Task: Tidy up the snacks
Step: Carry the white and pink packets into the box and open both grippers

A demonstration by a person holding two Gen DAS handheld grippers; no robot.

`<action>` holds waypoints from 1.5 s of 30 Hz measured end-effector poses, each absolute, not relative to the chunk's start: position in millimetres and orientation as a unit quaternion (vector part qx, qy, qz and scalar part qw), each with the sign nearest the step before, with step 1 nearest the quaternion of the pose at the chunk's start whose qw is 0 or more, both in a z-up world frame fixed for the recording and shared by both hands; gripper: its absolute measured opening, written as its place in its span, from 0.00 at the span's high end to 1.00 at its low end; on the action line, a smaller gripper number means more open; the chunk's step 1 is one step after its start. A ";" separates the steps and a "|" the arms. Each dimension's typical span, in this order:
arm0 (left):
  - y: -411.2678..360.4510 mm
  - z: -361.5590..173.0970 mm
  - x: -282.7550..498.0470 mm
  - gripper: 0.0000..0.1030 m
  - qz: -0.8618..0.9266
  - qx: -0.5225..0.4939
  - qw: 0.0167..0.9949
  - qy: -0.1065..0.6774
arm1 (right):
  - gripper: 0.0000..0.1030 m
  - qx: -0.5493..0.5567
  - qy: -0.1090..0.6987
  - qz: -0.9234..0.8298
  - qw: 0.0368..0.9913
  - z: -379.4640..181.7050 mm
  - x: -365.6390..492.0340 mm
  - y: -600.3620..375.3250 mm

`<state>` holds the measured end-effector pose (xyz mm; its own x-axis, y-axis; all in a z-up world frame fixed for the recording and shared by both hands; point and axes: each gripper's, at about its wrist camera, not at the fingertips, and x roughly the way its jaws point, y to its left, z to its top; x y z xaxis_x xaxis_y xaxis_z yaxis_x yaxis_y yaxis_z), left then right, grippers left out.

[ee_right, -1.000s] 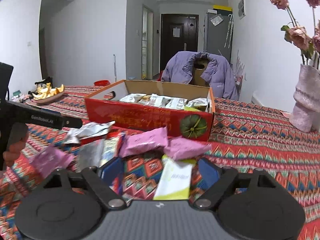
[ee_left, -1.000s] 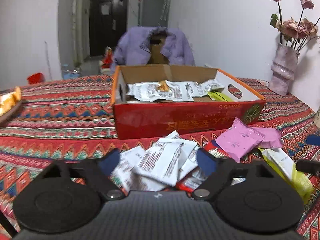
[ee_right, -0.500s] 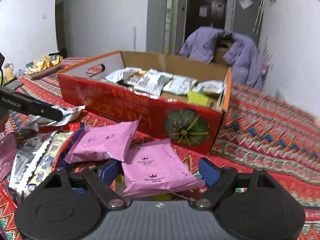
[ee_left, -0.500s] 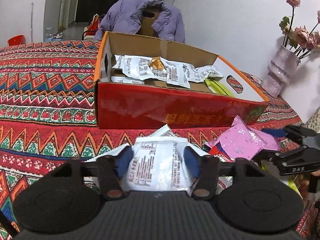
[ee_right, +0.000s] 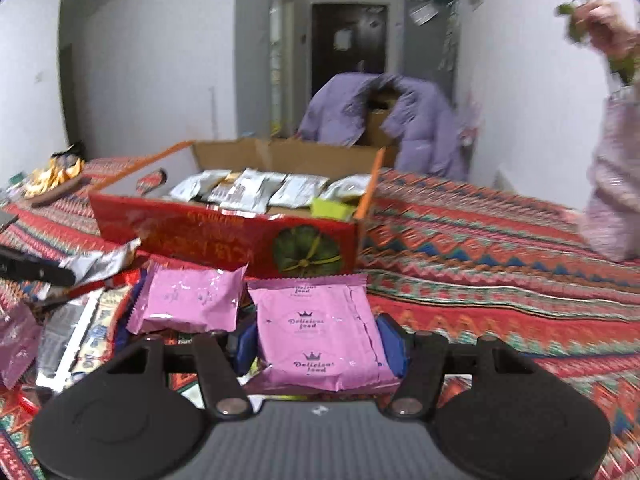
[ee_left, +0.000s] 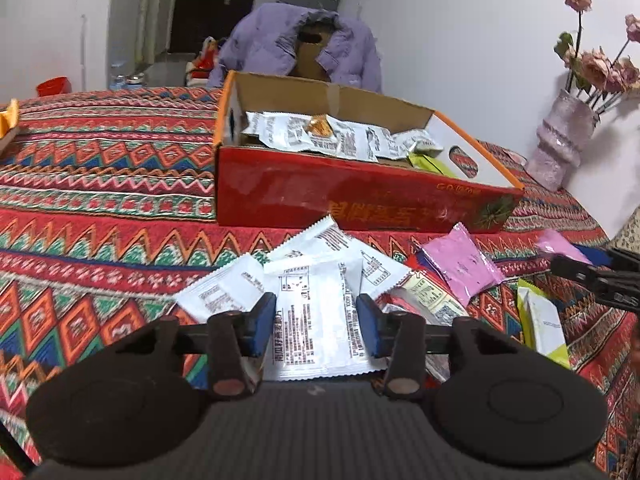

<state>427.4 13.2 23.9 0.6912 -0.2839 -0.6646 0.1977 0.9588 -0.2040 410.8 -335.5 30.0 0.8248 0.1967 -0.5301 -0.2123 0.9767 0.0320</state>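
My left gripper (ee_left: 316,320) is closing on a white printed snack packet (ee_left: 314,300) on top of a pile of similar packets, with its blue pads touching both long edges. My right gripper (ee_right: 318,344) is closing on a pink "Delicious food" packet (ee_right: 316,320), pads against its two sides. Behind both stands the open red cardboard box (ee_left: 360,200), also in the right wrist view (ee_right: 200,236), with several white packets and a yellow-green one inside. A second pink packet (ee_right: 188,300) lies to the left of the held one.
A yellow-green packet (ee_left: 544,324) and more loose packets lie on the patterned tablecloth (ee_left: 100,184). A vase of dried flowers (ee_left: 560,148) stands at the far right. A chair with a purple jacket (ee_left: 304,44) sits behind the box. A tray of snacks (ee_right: 56,176) is at the far left.
Both grippers' jaws have narrowed from wide apart onto a packet each, the left around the white packet, the right around the pink one. The right gripper moved forward over the pink packets.
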 end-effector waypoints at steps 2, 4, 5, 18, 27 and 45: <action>13.7 30.2 414.8 0.58 -0.117 -0.058 0.924 0.358 | 0.41 -0.004 0.264 0.105 0.959 39.1 390.3 -337.8; 14.9 39.1 399.0 0.59 -0.109 -0.063 0.930 0.344 | 0.41 0.005 0.255 0.105 0.961 44.9 367.2 -334.5; 15.7 44.1 390.4 0.59 -0.108 -0.068 0.933 0.338 | 0.41 0.008 0.252 0.105 0.962 46.5 356.5 -331.1; 7.6 75.7 290.1 0.59 -0.110 -0.091 0.947 0.289 | 0.41 0.053 0.257 0.149 0.953 36.9 271.9 -294.3; 5.2 85.5 285.4 0.59 -0.125 -0.096 0.947 0.281 | 0.41 0.063 0.237 0.162 0.956 51.5 275.9 -294.9; -48.6 79.2 561.4 0.58 -0.102 -0.033 0.934 0.341 | 0.41 0.121 0.285 0.113 0.944 67.3 568.8 -281.2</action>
<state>561.4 -48.6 79.2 0.7467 -0.2130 -0.6301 0.1682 0.9770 -0.1310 568.8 -281.2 67.3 0.8128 0.2816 -0.5100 -0.1434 0.9452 0.2934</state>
